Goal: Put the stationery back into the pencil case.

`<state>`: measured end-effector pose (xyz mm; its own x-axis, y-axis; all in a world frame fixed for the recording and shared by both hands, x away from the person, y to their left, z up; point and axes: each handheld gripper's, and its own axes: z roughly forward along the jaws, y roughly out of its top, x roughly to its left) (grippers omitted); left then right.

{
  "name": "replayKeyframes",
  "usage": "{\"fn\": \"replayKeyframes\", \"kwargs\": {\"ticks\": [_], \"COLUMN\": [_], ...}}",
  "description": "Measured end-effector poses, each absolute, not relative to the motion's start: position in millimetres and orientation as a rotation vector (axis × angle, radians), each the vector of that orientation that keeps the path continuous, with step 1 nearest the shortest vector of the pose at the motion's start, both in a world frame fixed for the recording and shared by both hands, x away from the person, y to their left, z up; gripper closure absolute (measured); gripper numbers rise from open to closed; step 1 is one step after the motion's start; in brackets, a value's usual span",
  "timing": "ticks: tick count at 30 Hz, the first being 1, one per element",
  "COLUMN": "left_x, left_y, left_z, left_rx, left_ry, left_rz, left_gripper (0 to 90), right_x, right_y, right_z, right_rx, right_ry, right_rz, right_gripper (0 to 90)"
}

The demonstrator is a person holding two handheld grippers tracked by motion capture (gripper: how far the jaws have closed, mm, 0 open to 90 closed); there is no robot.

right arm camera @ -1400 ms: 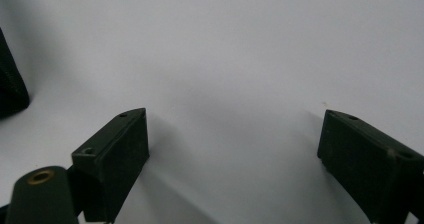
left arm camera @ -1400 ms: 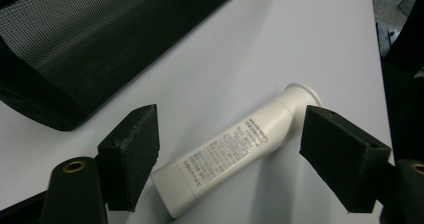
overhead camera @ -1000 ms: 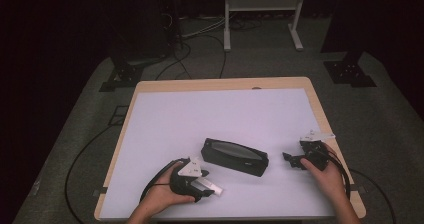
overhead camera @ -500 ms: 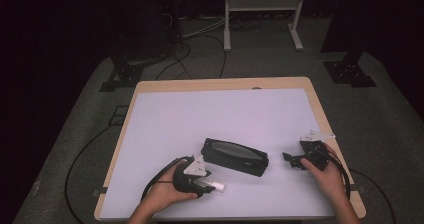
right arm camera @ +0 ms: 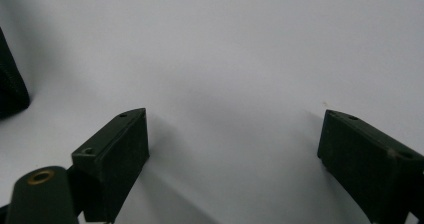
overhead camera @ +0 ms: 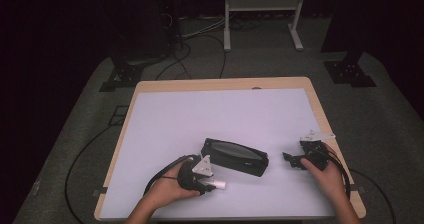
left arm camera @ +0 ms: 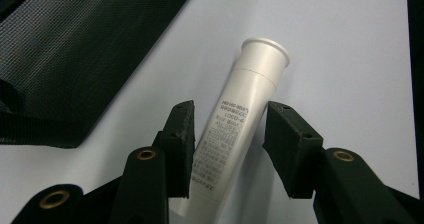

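Note:
A black mesh zip case (overhead camera: pixel 234 157) lies on the white table (overhead camera: pixel 200 109), front of centre. Just left of it, near the front edge, my left gripper (overhead camera: pixel 207 184) is shut on a white tube (overhead camera: pixel 217 185) whose cap end pokes out to the right. In the left gripper view the printed tube (left arm camera: pixel 240 119) sits between both pads, with the case's mesh (left arm camera: pixel 65 49) at the upper left. To the right of the case my right gripper (overhead camera: pixel 290 160) rests low over the table, open, with nothing between its jaws (right arm camera: pixel 235 134). The case's corner (right arm camera: pixel 10 89) shows at that view's left edge.
The table has a wooden rim (overhead camera: pixel 320 109). Beyond it on the dark floor are a white metal stand (overhead camera: pixel 260 14), loose cables (overhead camera: pixel 200 39) and black tripod bases (overhead camera: pixel 350 71). A cable trails from each gripper off the front edge.
My left gripper has shifted a little to the right, toward the case, carrying the white tube. The right gripper has stayed put.

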<state>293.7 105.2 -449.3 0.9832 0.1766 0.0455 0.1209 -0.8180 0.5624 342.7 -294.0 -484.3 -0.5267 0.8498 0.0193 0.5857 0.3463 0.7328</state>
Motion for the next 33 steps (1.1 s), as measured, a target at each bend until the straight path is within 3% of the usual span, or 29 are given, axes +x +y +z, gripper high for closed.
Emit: {"fn": "replayKeyframes", "kwargs": {"ticks": [22, 33], "left_x": [296.5, 297.4], "left_y": [98.3, 100.4], "left_z": [-451.7, -452.2], "left_rx": [2.582, 2.562], "left_ry": [0.223, 0.256], "left_rz": [0.075, 0.060], "left_gripper": [68.8, 69.4], "right_x": [342.7, 342.7], "right_y": [-294.0, -294.0], "right_z": [-484.3, -484.3], "right_rx": [1.265, 1.265], "right_ry": [2.249, 2.249], "right_rz": [0.995, 0.996], "right_gripper": [11.8, 11.8]}}
